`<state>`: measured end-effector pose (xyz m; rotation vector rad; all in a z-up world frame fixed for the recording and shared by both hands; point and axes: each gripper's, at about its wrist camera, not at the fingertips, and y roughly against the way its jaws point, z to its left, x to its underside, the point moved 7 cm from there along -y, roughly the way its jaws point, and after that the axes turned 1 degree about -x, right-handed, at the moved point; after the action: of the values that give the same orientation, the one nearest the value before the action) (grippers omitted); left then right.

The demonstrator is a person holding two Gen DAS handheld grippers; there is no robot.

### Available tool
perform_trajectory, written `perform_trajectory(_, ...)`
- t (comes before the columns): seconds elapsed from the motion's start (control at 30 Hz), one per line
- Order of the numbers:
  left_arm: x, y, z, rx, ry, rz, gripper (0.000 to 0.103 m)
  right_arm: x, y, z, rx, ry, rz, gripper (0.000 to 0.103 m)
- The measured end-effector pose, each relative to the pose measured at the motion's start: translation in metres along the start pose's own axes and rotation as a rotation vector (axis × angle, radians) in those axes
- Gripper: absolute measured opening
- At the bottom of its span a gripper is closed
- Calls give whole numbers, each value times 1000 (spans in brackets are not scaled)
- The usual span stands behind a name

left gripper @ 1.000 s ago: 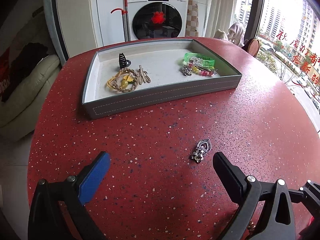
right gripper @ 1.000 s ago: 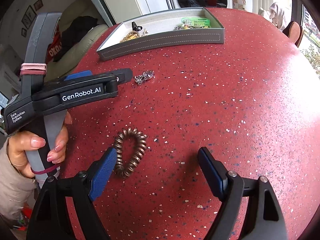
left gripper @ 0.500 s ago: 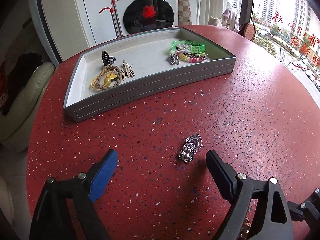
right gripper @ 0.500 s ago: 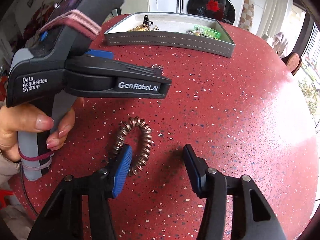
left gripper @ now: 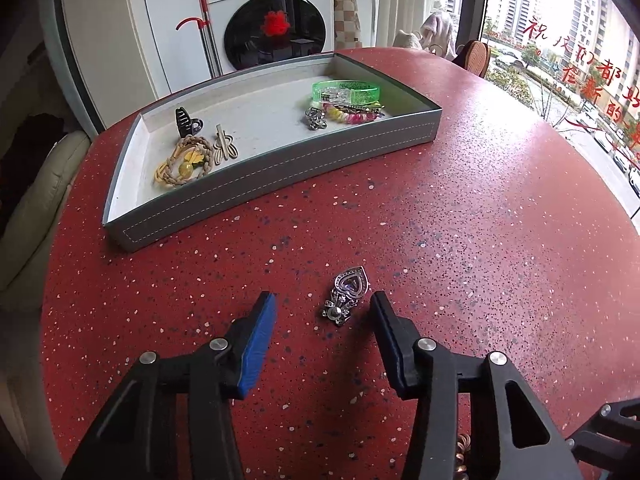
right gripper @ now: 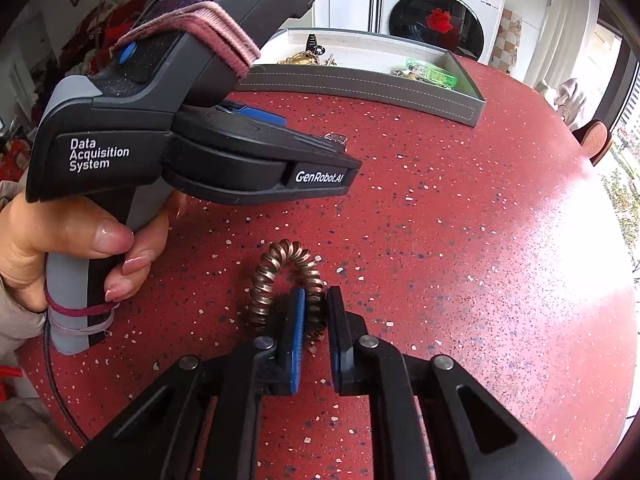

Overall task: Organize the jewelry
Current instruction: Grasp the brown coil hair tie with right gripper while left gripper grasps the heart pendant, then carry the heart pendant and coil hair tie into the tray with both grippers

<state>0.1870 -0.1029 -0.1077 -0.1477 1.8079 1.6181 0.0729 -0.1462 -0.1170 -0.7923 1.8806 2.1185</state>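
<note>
- Left gripper [left gripper: 324,312]: jaws parted wide, holding nothing, straddling the heart-shaped silver pendant [left gripper: 347,294] that lies on the red table [left gripper: 480,240], nearer the right finger.
- Right gripper [right gripper: 314,312]: jaws closed to a narrow gap on one side of the copper spiral hair tie [right gripper: 280,276]; contact looks made, lift not yet done.
- Step in hand, as judged: paired pickup. Next move calls for closing on the pendant, then carrying both to the grey tray [left gripper: 280,168].
- Clearance: bare tabletop lies between grippers and tray wall; open floor remains mid-tray. The two grippers sit close together.
</note>
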Motion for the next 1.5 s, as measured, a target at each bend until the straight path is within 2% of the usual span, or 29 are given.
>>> perform_trajectory(0.03,0,1,-2,3,-6,-2,51,0,0,-1,-2,-7,0,12)
perform_trajectory(0.1,0,2,-4,-5,-19,-4,50,-1,1,-6,-5,-26,-3,12)
perform_trajectory(0.13,0,2,-5,2,-23,-6,37,-1,1,-9,-9,-38,-3,12)
perform_trajectory(0.17,0,2,-6,6,-26,-7,35,-1,1,-12,-15,-51,-3,12)
perform_trajectory(0.43,1,5,-3,-2,-24,-16,34,-4,6,-36,-26,-137,-17,12)
perform_trajectory(0.77,0,16,16,38,54,-35,34,-14,8,-61,-38,-210,-37,12)
perform_trajectory(0.8,1,17,20,41,64,-36,24,-16,7,-64,-39,-217,-38,12)
perform_trajectory(0.83,1,17,23,45,75,-33,23,-17,7,-66,-41,-223,-40,12)
perform_trajectory(1.1,6,19,43,48,138,-31,23,-27,4,-78,-43,-247,-52,12)
perform_trajectory(1.3,8,19,39,40,110,-37,23,-28,-1,-75,-52,-245,-45,12)
perform_trajectory(1.5,1,27,42,50,131,-62,23,-27,1,-78,-55,-256,-55,12)
